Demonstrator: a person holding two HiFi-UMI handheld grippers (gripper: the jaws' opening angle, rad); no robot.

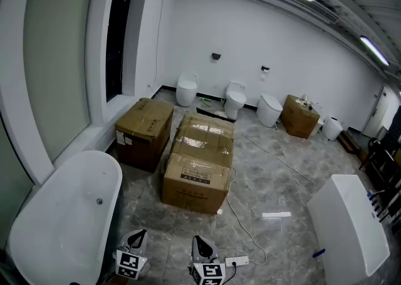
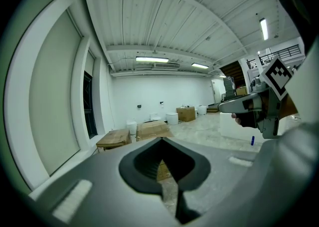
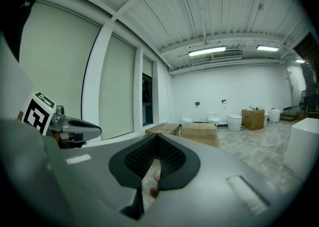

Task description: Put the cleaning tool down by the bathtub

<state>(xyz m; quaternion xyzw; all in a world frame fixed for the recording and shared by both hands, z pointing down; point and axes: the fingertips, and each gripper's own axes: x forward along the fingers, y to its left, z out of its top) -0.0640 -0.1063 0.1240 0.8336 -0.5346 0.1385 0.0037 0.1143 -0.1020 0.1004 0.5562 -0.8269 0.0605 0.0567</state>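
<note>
- The cleaning tool cannot be picked out for certain in any view, and it is in neither claw.
- The bathtub [image 1: 69, 215] is white and oval. It sits at the lower left of the head view, against the wall under the window frame.
- The left claw [image 1: 139, 237] hangs just beside the tub's right rim, above the floor [image 1: 276, 177]. In its own view its jaws are closed together with nothing between them.
- The right claw [image 1: 198, 243] is near the left one, a little further from the tub. Its jaws are also pressed together and grip nothing.
- A power strip [image 1: 236, 260] lies on the floor just right of the right claw, and its cable [image 1: 235, 215] runs up past the boxes.
- A thin white strip [image 1: 276, 215] lies flat on the tiles further right.
- A small blue item [image 1: 318, 253] lies by the foot of a white block [image 1: 348, 227]. What it is cannot be told.
- Stacked cardboard boxes [image 1: 199, 165] stand in the middle of the floor, with another box [image 1: 145, 128] to their left.
- Three toilets [image 1: 235, 99] and one more box [image 1: 299, 116] stand along the far wall.
</note>
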